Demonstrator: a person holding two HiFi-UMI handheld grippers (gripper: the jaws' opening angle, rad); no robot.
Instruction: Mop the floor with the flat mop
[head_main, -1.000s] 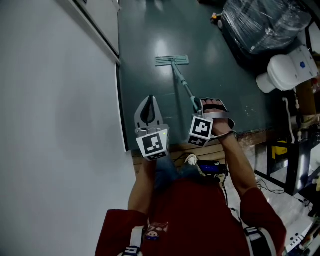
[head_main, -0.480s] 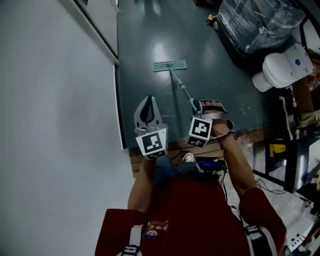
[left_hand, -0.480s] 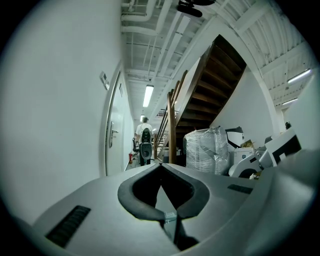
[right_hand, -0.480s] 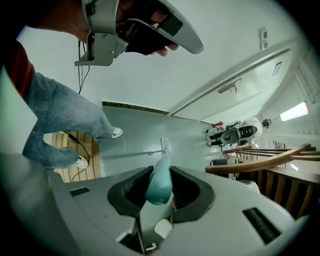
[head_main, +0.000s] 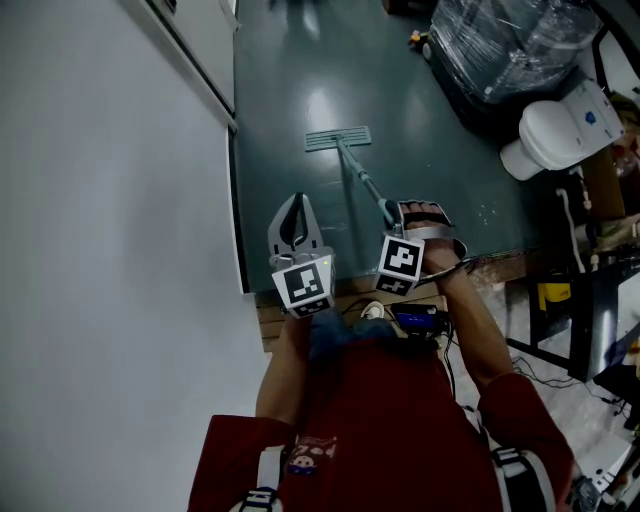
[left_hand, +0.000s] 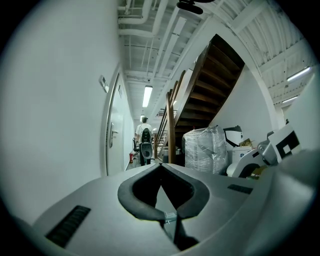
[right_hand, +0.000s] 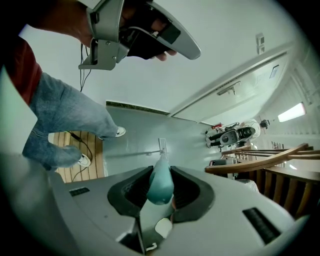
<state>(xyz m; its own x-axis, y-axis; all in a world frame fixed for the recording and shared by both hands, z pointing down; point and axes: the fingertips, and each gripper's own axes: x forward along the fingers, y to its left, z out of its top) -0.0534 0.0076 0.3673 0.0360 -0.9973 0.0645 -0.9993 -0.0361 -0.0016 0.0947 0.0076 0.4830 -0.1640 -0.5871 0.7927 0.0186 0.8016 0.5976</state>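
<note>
The flat mop lies on the dark green floor (head_main: 420, 130). Its pale teal head (head_main: 338, 138) sits ahead of me, and the thin handle (head_main: 362, 177) slants back to my right gripper (head_main: 393, 212). That gripper is shut on the handle's teal grip (right_hand: 160, 181); past it the mop head (right_hand: 161, 145) rests flat on the floor. My left gripper (head_main: 296, 203) hangs beside it to the left, away from the mop, near the white wall. Its jaws (left_hand: 160, 166) meet at the tips with nothing between them.
A white wall with a door (head_main: 120, 150) runs along the left. A plastic-wrapped load (head_main: 510, 45) and a white machine (head_main: 560, 125) stand at the right. My shoe (head_main: 372, 312) is on wooden boards (head_main: 300, 322) with cables. A person (left_hand: 144, 131) and stairs (left_hand: 200, 95) are down the corridor.
The mop head has slid a little nearer to me along the floor. Both grippers keep the same places in the view, the right one still holding the handle.
</note>
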